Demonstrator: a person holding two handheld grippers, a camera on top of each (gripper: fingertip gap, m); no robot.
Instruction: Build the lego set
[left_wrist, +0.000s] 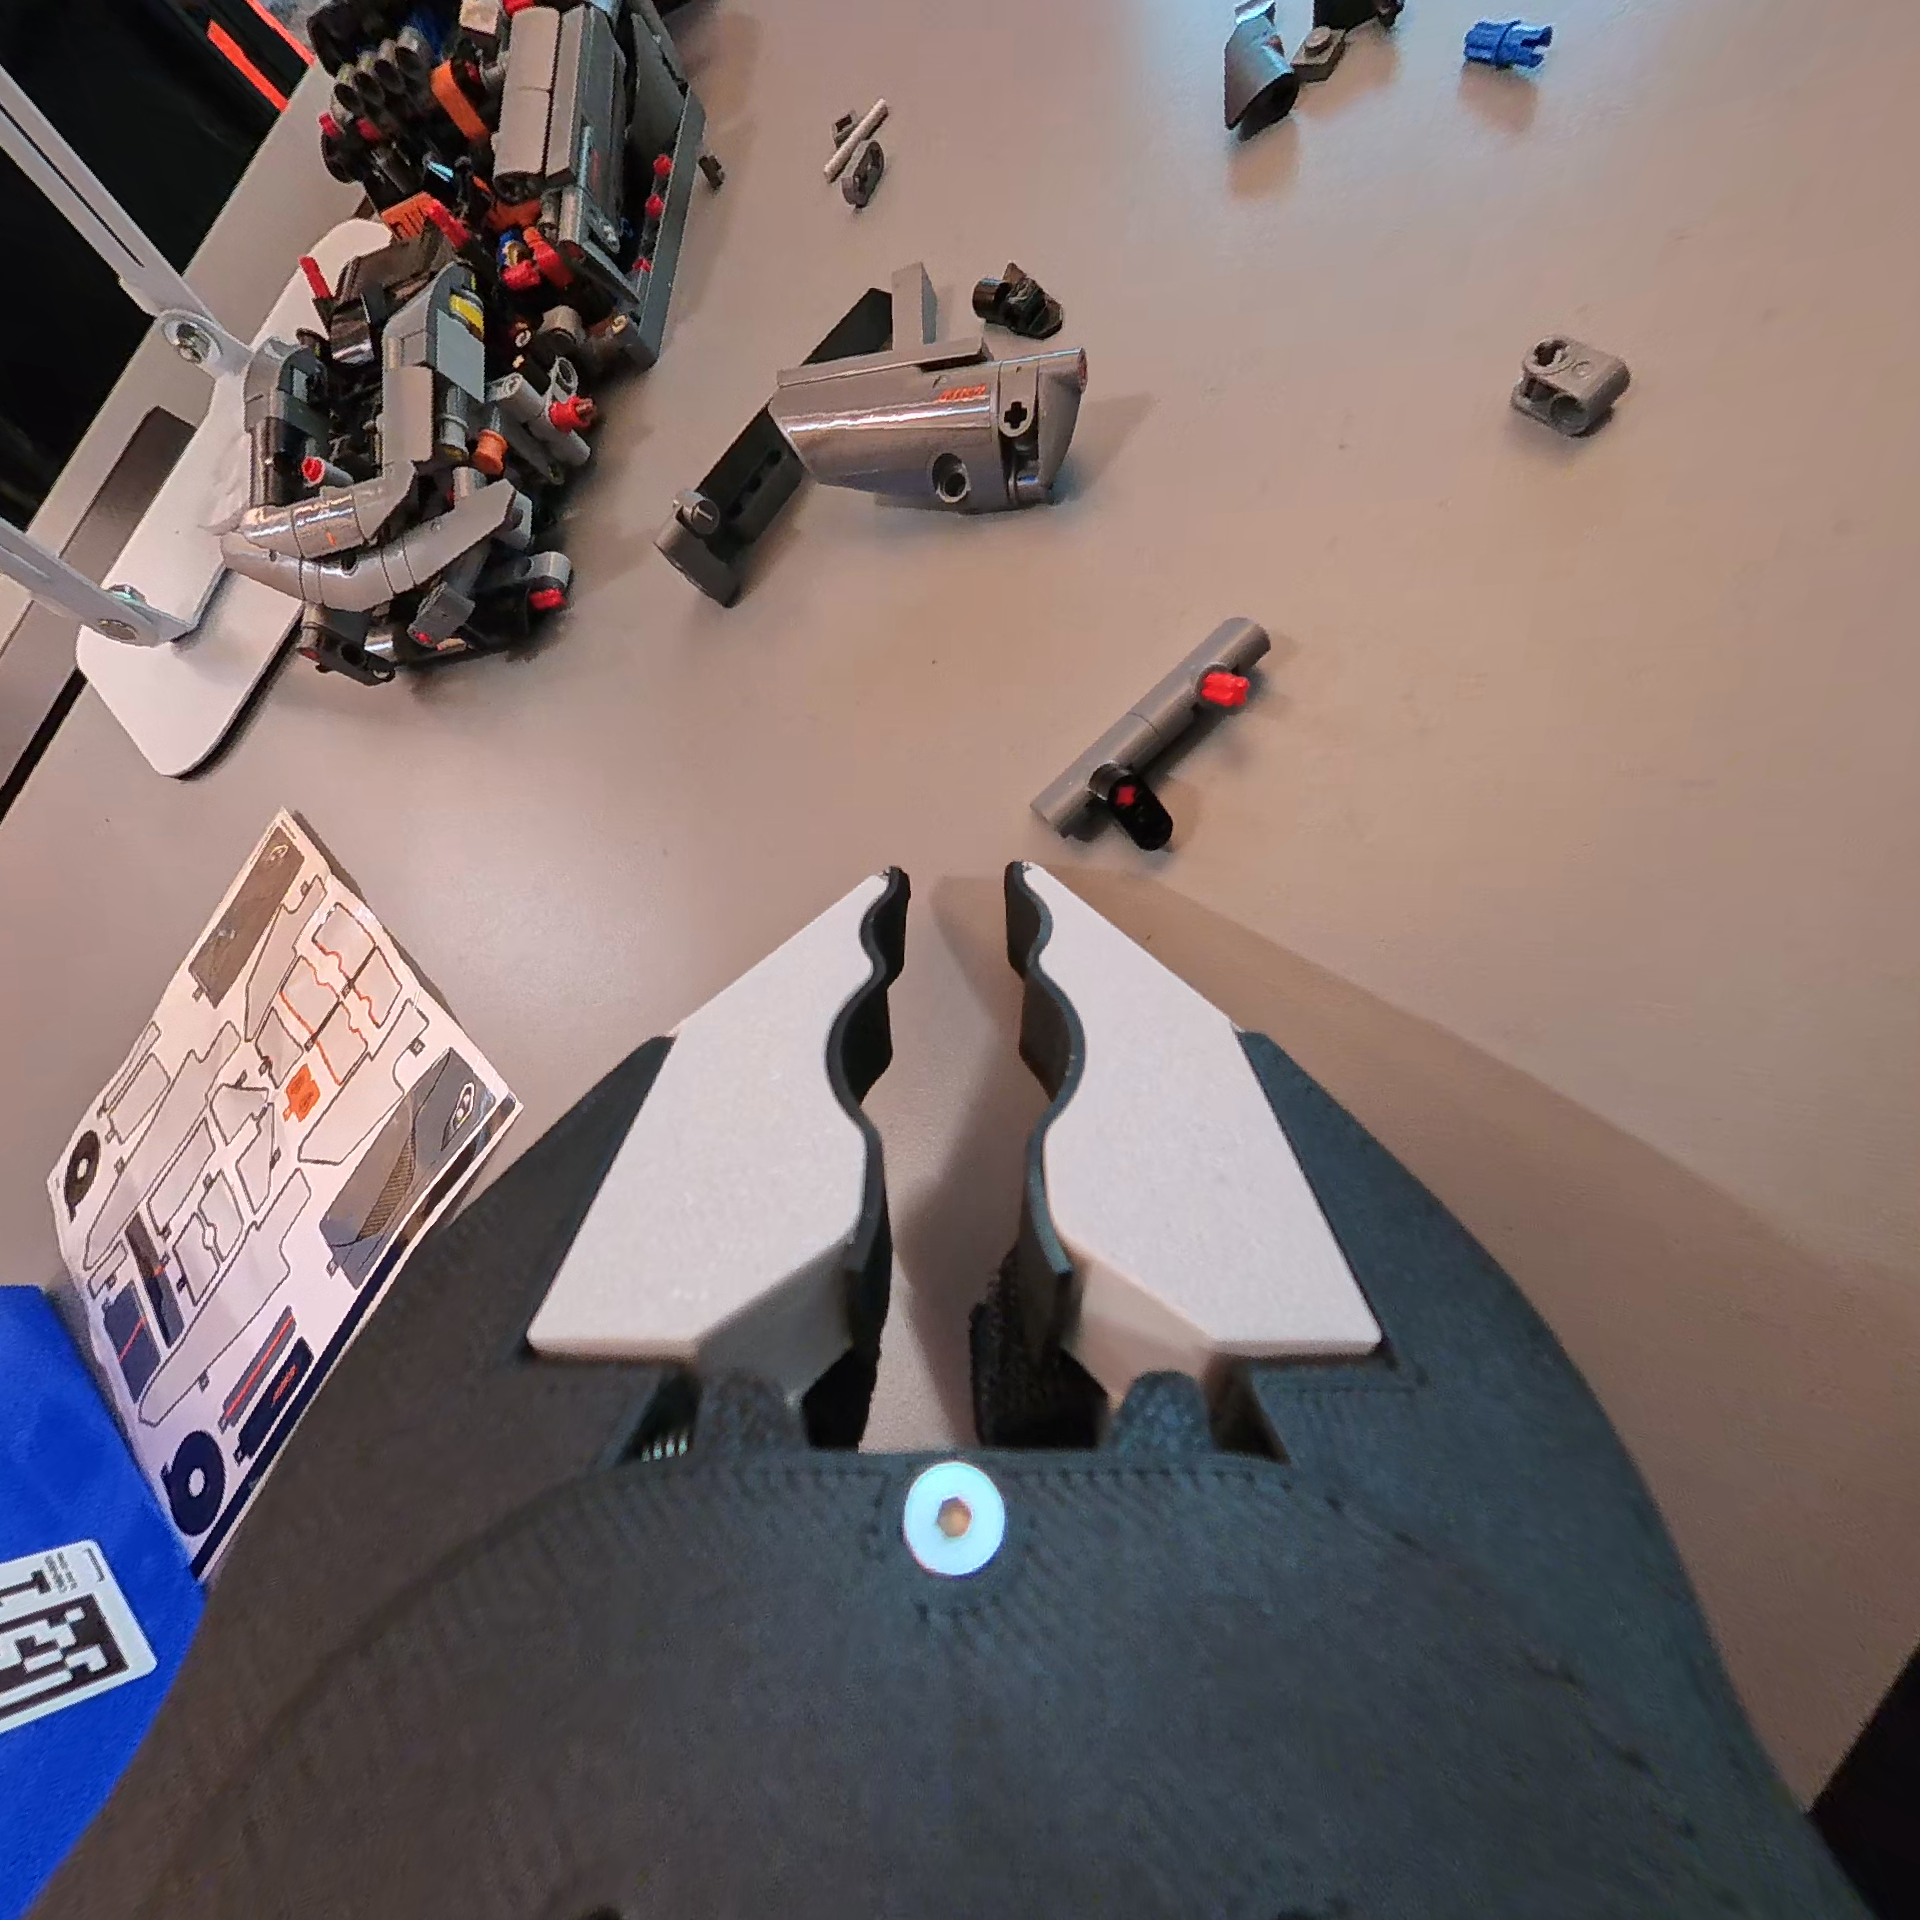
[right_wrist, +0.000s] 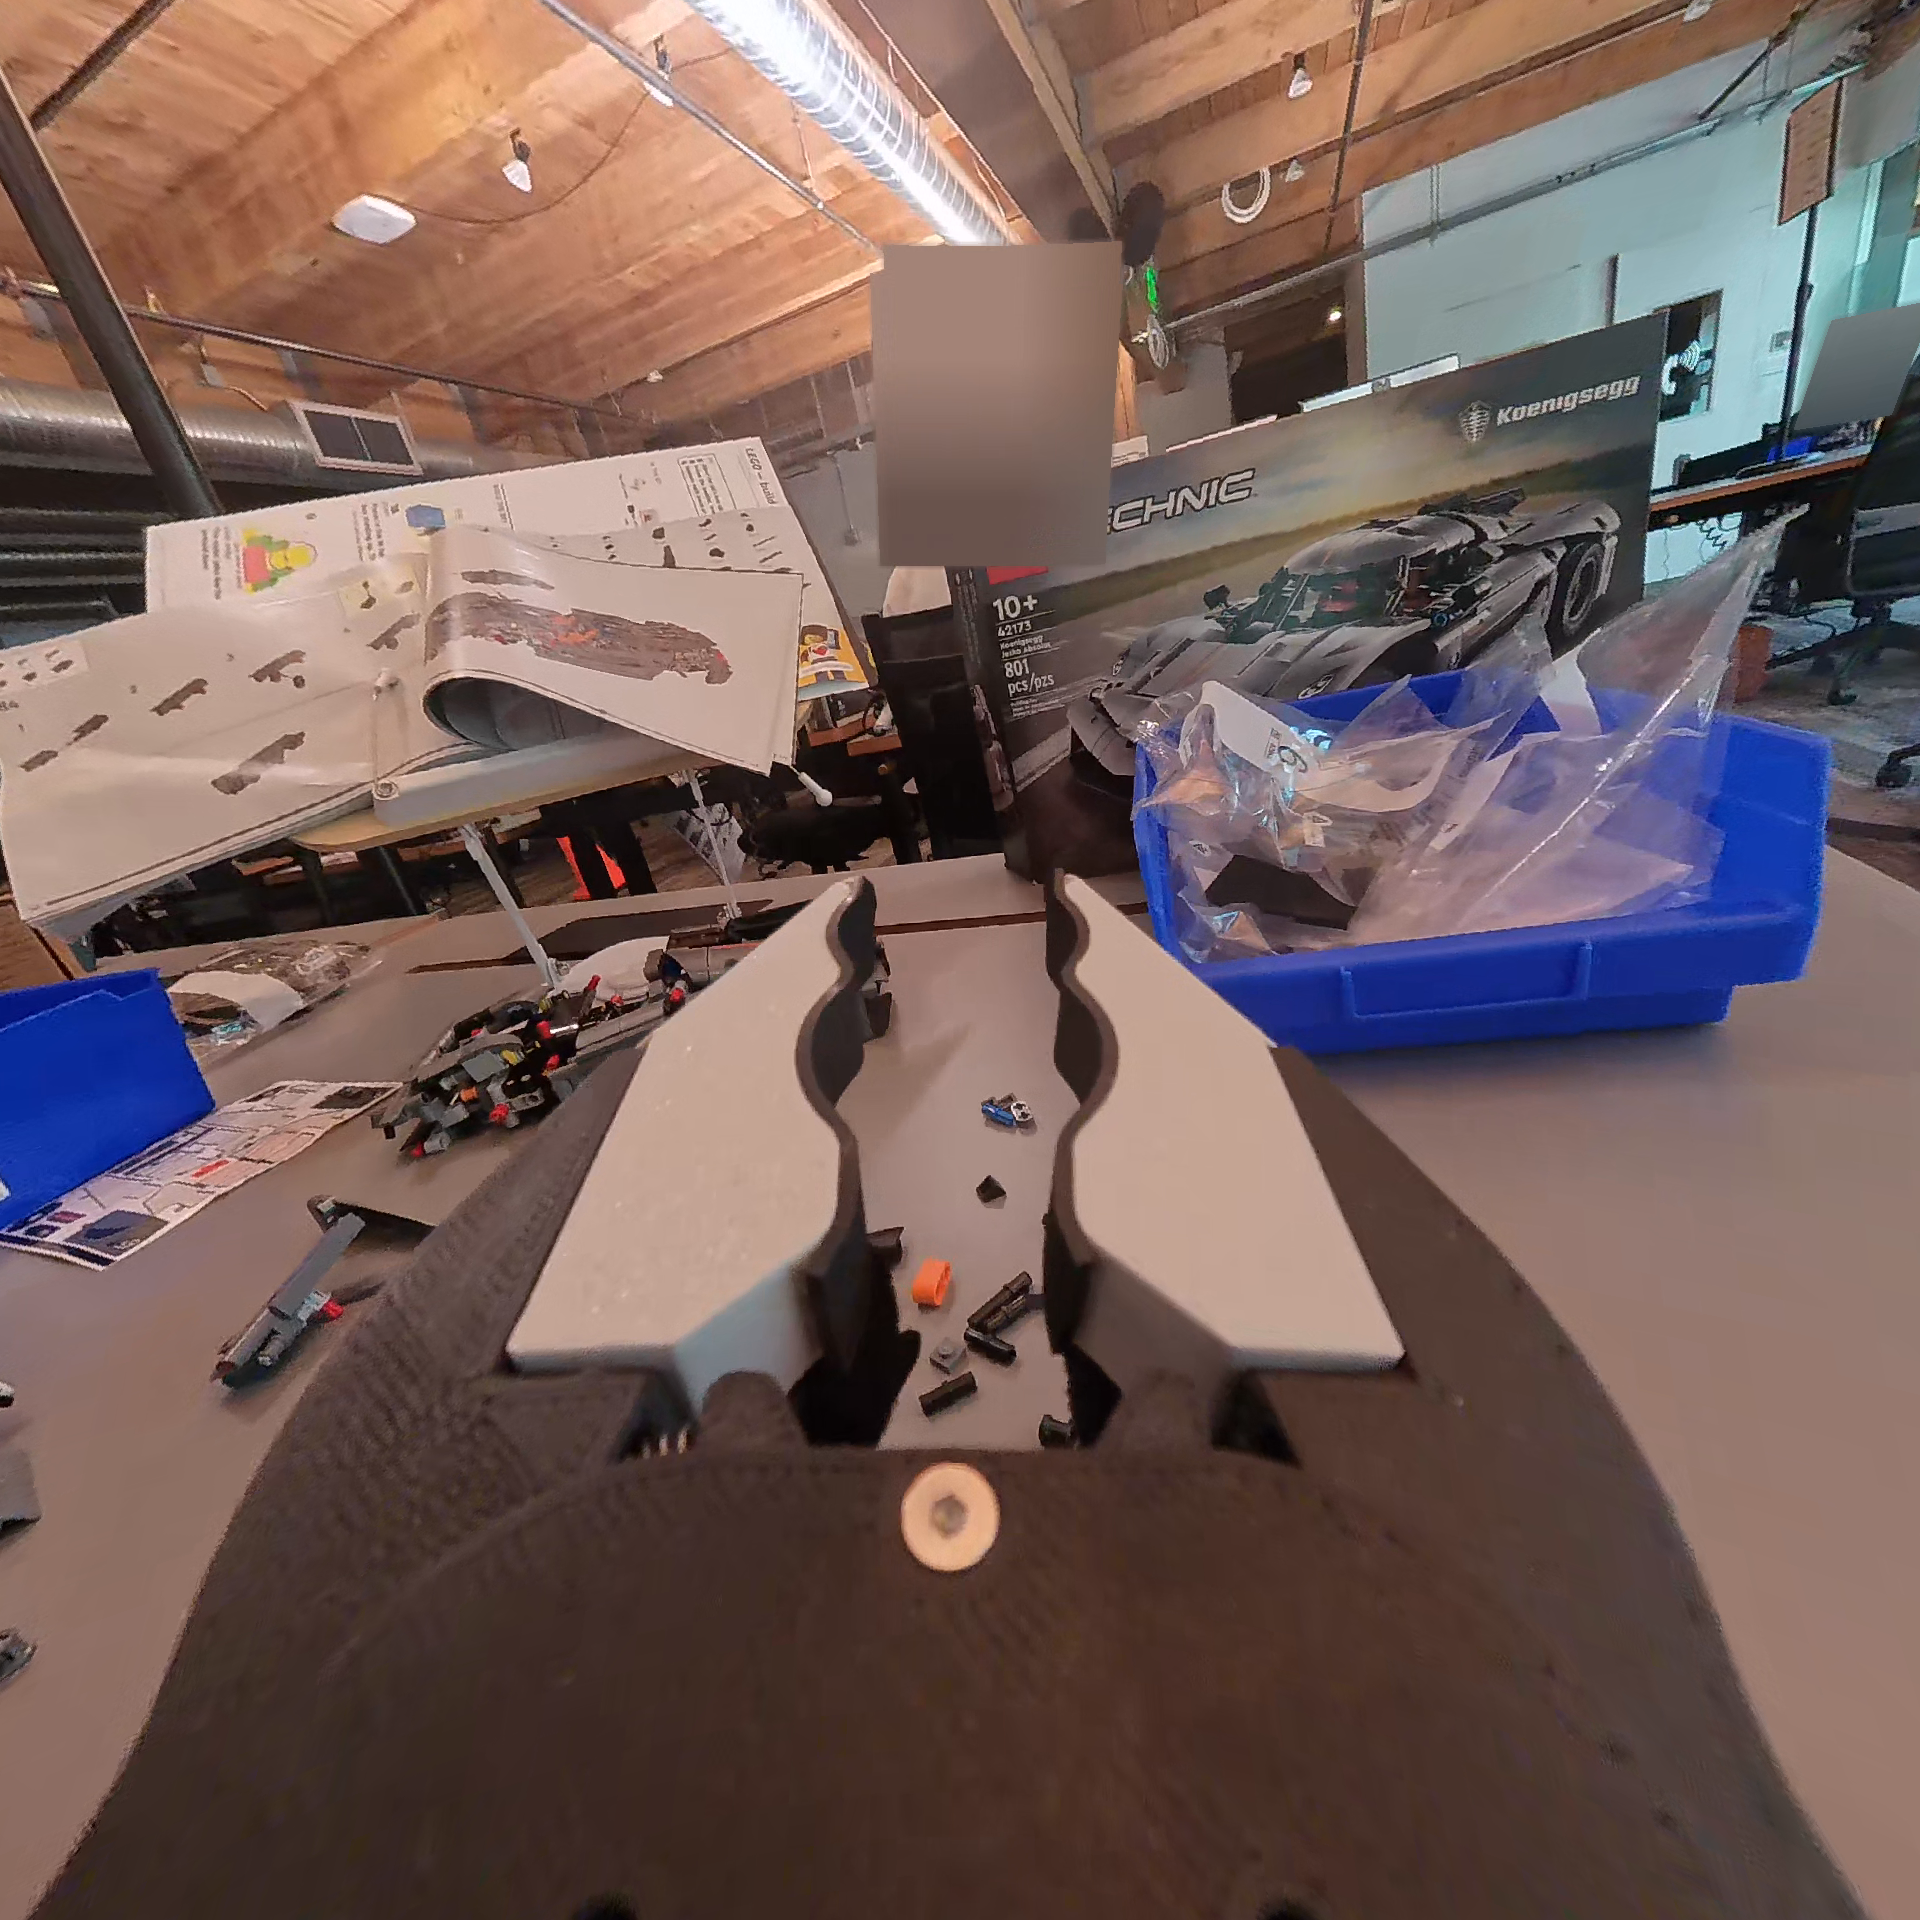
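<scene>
The partly built grey car model (left_wrist: 457, 343) lies at the table's far left; it also shows in the right wrist view (right_wrist: 499, 1081). A grey fender sub-assembly (left_wrist: 904, 426) lies in the middle. A grey rod with red pins (left_wrist: 1153, 738) lies just ahead and right of my left gripper (left_wrist: 954, 883), which is open and empty above the table. My right gripper (right_wrist: 961, 894) is open and empty, held over several small loose pieces: an orange ring (right_wrist: 932, 1280), black pins (right_wrist: 997, 1304) and a blue pin (right_wrist: 1006, 1112).
A sticker sheet (left_wrist: 270, 1143) lies left of the left gripper. A grey connector (left_wrist: 1569, 384) and blue pin (left_wrist: 1507, 44) lie far right. A blue bin (right_wrist: 1475, 966) with plastic bags, the set's box (right_wrist: 1351, 561) and an open instruction booklet (right_wrist: 395, 665) on a stand are behind. My right fingertips sit around 40 centimeters from my left ones. From the left gripper's tips to the partly built grey car model (left_wrist: 457, 343) is close to 20 centimeters.
</scene>
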